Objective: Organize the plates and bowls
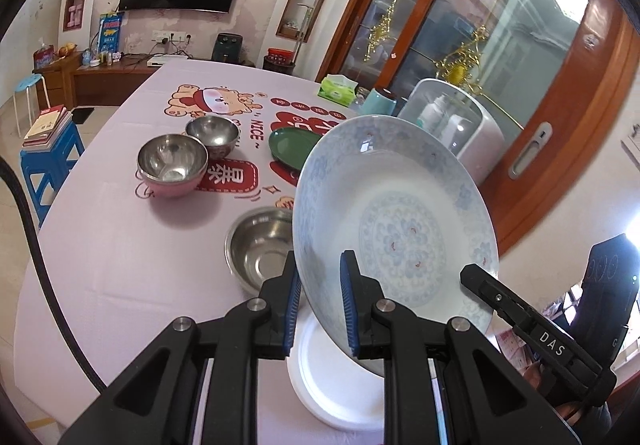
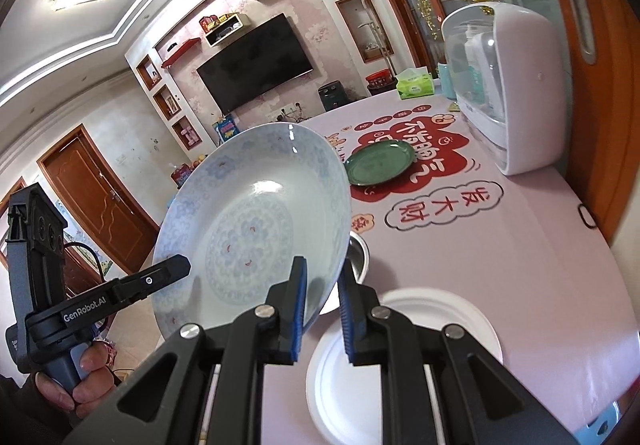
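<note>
Both claws clamp the rim of the patterned plate [image 1: 400, 213], held tilted above the white plate [image 2: 404, 361] on the worktop [image 1: 120, 245]: left claw [image 1: 320, 309], right claw [image 2: 322, 315]. Only the left view shows the two steel bowls [image 1: 173, 161]; only the right shows the person's hand [image 2: 72, 381].

In the lower middle of the frame the right gripper [image 2: 322, 309] clamps the near rim of a blue-patterned plate [image 2: 256, 229], which is tilted and held clear of the bench [image 2: 500, 245]. At the lower left, a hand [image 2: 68, 385] holds the left gripper [image 2: 176, 269], whose finger reaches the plate's left rim. Below the plate lies a white plate [image 2: 400, 365], with a steel bowl [image 2: 360, 257] just behind. A green plate [image 2: 380, 161] sits farther back, right of centre.
</note>
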`<state>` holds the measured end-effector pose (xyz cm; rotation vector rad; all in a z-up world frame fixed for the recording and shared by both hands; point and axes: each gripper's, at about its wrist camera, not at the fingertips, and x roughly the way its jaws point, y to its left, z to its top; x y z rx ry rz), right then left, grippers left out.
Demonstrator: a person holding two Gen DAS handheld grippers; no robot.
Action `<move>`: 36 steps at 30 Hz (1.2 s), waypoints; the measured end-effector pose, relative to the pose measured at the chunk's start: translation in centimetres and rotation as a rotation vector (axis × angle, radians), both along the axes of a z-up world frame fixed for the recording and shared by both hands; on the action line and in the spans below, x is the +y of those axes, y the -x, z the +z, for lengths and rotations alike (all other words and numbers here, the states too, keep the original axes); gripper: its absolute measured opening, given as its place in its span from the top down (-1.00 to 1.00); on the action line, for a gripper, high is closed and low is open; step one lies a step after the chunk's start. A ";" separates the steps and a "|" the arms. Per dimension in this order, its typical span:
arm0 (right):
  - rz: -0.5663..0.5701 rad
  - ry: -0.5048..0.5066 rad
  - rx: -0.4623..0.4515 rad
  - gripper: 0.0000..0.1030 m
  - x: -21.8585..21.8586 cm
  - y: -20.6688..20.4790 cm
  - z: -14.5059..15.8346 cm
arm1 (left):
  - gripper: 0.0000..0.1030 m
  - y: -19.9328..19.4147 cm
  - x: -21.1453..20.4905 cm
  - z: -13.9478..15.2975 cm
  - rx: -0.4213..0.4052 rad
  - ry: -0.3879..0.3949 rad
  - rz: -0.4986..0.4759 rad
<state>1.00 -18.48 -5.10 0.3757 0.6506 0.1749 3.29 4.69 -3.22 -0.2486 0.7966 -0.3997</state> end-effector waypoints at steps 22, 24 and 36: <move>-0.056 0.024 0.125 0.72 -1.5 6.3 -3.0 | 0.60 5.1 -3.2 -4.3 0.127 -0.059 -0.079; -0.056 0.024 0.141 0.72 -2.0 6.1 -3.4 | 0.60 4.9 -3.8 -4.8 0.141 -0.067 -0.091; 0.044 0.060 0.331 0.68 -4.8 4.0 -6.5 | 0.60 3.6 -7.3 -8.7 0.263 -0.120 -0.067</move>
